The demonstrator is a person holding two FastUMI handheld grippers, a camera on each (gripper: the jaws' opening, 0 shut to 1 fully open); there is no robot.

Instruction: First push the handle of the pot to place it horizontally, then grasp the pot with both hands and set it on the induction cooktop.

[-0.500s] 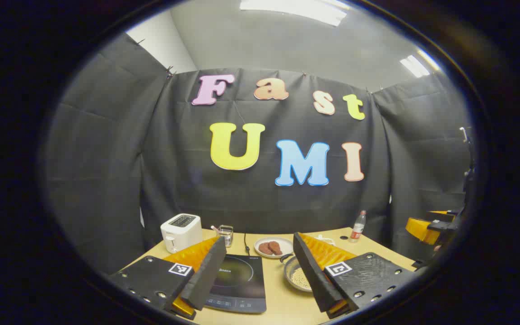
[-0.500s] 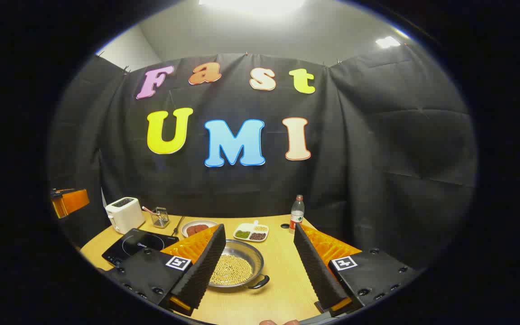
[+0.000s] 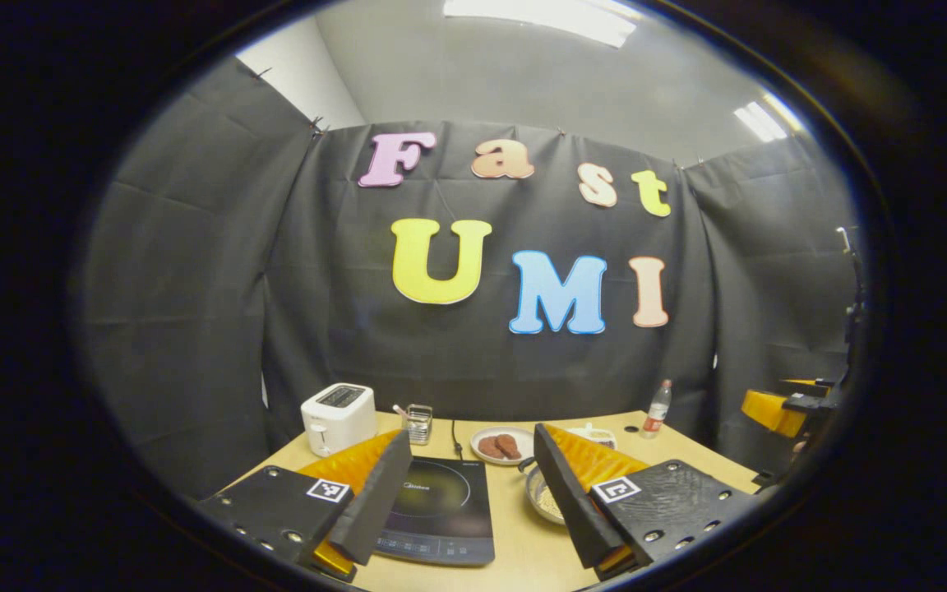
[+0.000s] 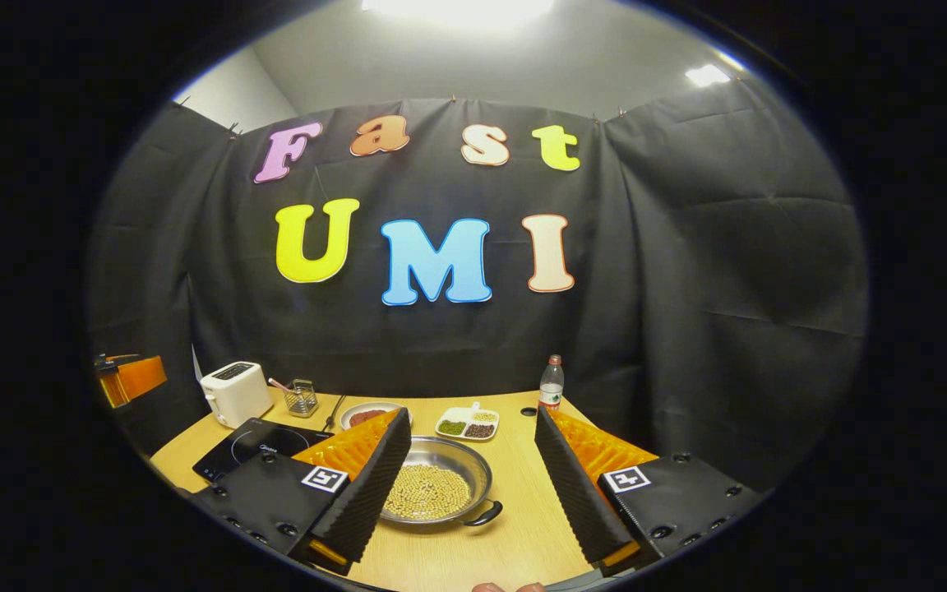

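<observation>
Steel pot (image 4: 432,485) — farther rightward than before

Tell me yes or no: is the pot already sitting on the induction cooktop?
No. In the right gripper view the pot of beans rests on the bare table, with the induction cooktop apart, farther left.

I see the pot (image 4: 439,481) as shiny bare metal with a dark, smooth handle (image 4: 483,515). The counter (image 4: 515,526) under it looks like pale wood with a matt grain. The cooktop (image 3: 439,510) has a glossy black glass-like top. The toaster (image 3: 338,418) at the far left looks like smooth white plastic. The bottle (image 4: 552,384) is clear plastic. My pads (image 4: 367,485) look ribbed and matt, like foam.
</observation>
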